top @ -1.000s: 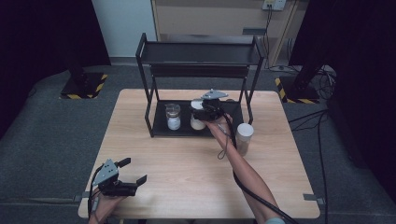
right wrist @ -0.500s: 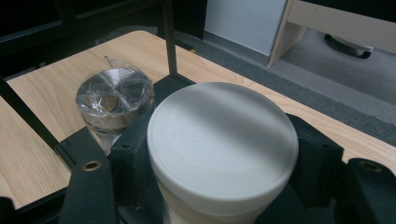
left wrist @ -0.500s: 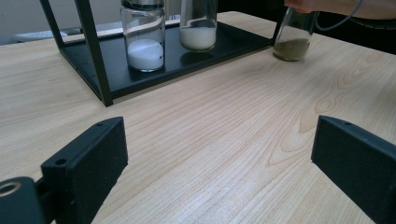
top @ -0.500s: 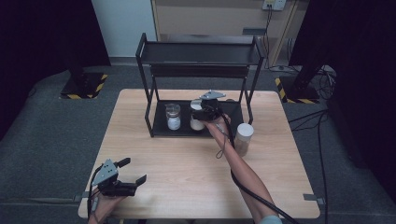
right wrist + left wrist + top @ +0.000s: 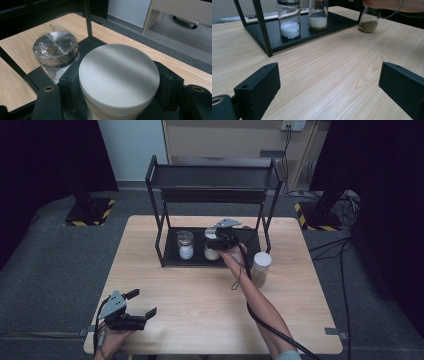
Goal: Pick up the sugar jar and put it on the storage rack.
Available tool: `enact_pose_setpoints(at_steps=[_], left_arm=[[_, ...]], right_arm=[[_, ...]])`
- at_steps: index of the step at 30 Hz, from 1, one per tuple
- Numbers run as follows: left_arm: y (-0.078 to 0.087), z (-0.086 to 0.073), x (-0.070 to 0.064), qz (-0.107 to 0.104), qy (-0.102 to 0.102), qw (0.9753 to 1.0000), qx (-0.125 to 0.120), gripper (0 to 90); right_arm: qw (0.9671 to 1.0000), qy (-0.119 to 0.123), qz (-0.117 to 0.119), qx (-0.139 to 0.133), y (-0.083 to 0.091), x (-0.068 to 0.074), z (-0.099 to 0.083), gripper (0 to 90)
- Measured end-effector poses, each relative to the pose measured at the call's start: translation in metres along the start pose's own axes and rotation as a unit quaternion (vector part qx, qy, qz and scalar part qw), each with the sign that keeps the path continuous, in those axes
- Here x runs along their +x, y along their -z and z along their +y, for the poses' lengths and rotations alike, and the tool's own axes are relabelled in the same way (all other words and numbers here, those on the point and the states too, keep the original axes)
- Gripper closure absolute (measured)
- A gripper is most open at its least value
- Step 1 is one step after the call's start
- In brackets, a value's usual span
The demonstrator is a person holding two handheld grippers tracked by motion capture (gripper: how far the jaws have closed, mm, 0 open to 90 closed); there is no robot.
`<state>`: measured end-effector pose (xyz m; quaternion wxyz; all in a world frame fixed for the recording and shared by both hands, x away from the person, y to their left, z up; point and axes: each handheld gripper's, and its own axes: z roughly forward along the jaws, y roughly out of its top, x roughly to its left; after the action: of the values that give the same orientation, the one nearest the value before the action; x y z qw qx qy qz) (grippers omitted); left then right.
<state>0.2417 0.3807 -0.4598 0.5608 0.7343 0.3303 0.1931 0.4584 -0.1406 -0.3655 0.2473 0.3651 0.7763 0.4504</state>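
Note:
A black two-tier rack [image 5: 215, 177] stands at the back of the wooden table [image 5: 200, 300]. On its lower shelf [image 5: 337, 21] sit a glass jar of white powder [image 5: 185, 245] [image 5: 289, 18] with a film-wrapped top [image 5: 55, 50] and, to its right, a jar of white grains [image 5: 211, 251] [image 5: 318, 15]. My right gripper [image 5: 220, 237] [image 5: 118, 82] is shut around that second jar just under its white lid [image 5: 119, 77]. My left gripper [image 5: 144, 302] [image 5: 329, 87] hovers open at the table's front left, nothing between its jaws.
A third jar [image 5: 261, 267] [image 5: 369, 21] with a white lid and brownish powder stands on the table just right of the rack, beside the person's right forearm [image 5: 255, 300]. A rack post [image 5: 87, 15] rises behind the held jar.
The right gripper and its jar have shifted slightly left along the lower shelf, nearer the other jar. The left gripper has barely moved.

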Motion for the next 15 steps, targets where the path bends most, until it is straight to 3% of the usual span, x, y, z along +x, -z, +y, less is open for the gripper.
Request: enact_pose_setpoints(at_steps=[12, 15], left_arm=[[-0.0004, 0.0005, -0.0008, 0.0, -0.002, 1.0, 0.001, 2.7], [-0.0002, 0.0004, -0.0007, 0.0, -0.002, 1.0, 0.001, 2.7]], right_arm=[[1.0, -0.001, 0.003, -0.002, 0.0011, -0.0012, -0.0023, 32.8], [0.9999, -0.009, 0.004, -0.003, 0.0031, -0.0025, -0.0011, 26.2]])
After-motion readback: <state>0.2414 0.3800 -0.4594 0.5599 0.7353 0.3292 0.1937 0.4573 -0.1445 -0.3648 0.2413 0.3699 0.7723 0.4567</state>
